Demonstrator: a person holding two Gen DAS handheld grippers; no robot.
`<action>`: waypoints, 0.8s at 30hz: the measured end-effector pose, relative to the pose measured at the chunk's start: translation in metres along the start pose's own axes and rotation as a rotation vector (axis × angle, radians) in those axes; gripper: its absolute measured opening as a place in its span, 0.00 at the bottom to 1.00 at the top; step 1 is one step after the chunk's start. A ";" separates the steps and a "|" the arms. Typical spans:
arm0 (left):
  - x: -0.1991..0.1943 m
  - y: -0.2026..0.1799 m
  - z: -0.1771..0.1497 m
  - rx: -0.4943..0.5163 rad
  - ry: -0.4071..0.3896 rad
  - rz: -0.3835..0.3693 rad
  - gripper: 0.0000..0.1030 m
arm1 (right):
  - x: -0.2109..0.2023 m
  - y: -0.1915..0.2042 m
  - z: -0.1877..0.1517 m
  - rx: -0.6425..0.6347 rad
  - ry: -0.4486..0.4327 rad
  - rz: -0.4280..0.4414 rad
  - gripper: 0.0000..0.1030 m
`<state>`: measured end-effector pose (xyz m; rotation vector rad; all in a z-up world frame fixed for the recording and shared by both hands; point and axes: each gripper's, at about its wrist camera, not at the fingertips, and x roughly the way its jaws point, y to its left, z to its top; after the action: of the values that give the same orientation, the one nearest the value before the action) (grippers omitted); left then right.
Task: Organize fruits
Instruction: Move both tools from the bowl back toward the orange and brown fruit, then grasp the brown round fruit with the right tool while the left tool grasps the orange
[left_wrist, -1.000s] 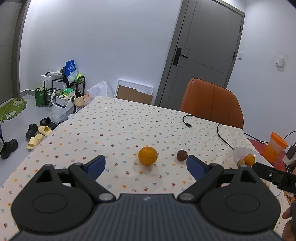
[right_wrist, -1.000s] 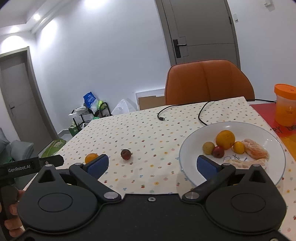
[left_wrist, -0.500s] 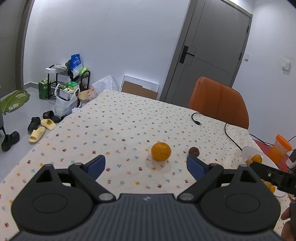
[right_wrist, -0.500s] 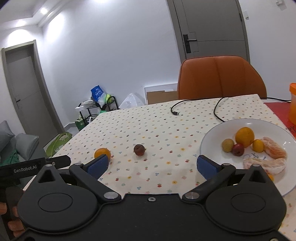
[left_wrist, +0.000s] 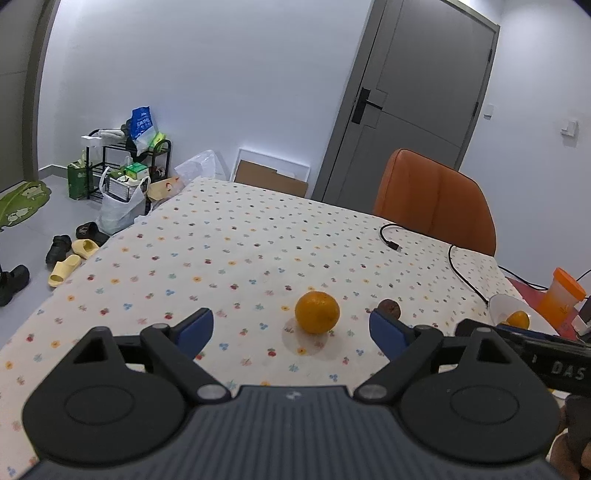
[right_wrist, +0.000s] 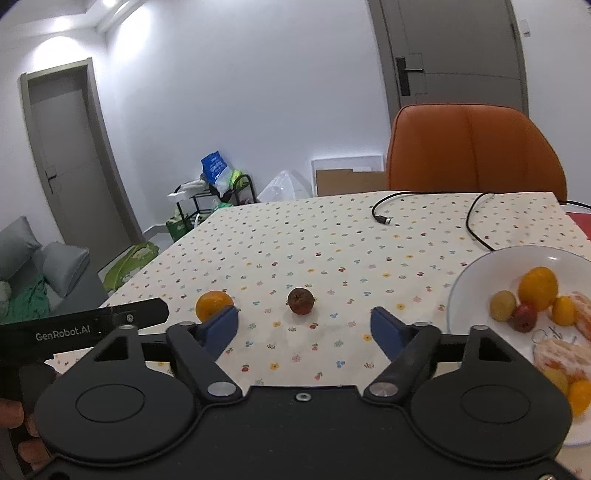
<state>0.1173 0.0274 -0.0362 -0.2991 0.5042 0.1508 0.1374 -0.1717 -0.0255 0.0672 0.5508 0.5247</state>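
- Table (left_wrist: 229, 236) under a flower-print cloth; orange chair (right_wrist: 476, 151) at its far side; a black cable (right_wrist: 384, 218) trails over the cloth
- White plate (right_wrist: 476, 266) at the table's right; already holds an orange, several small fruits and peeled segments, so sorting looks partly done
- Left gripper (left_wrist: 291, 328): jaws spread wide, holding nothing; the loose orange (left_wrist: 317, 312) lies on the cloth just ahead, between the blue fingertips' line, slightly right of centre
- Right gripper (right_wrist: 304, 326): jaws likewise wide apart and empty; the small brown fruit (right_wrist: 301, 301) sits ahead, about centred between the tips
- Step in hand, by my reading: approach for pick-up, each tool lined on one loose fruit; neither touched
- Next calls for: advance and lower until the tips straddle the fruit; close gently, round fruit may roll; then carry to the plate
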 end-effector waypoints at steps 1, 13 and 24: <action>0.002 -0.001 0.000 0.001 0.002 -0.002 0.86 | 0.004 0.000 0.002 -0.004 0.006 0.004 0.71; 0.035 -0.009 0.007 0.004 0.043 -0.014 0.72 | 0.037 -0.001 0.015 -0.019 0.061 0.020 0.57; 0.068 -0.012 0.009 0.004 0.116 -0.001 0.57 | 0.064 -0.011 0.012 0.014 0.111 0.031 0.47</action>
<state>0.1823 0.0236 -0.0595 -0.3051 0.6193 0.1323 0.1947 -0.1488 -0.0480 0.0605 0.6629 0.5568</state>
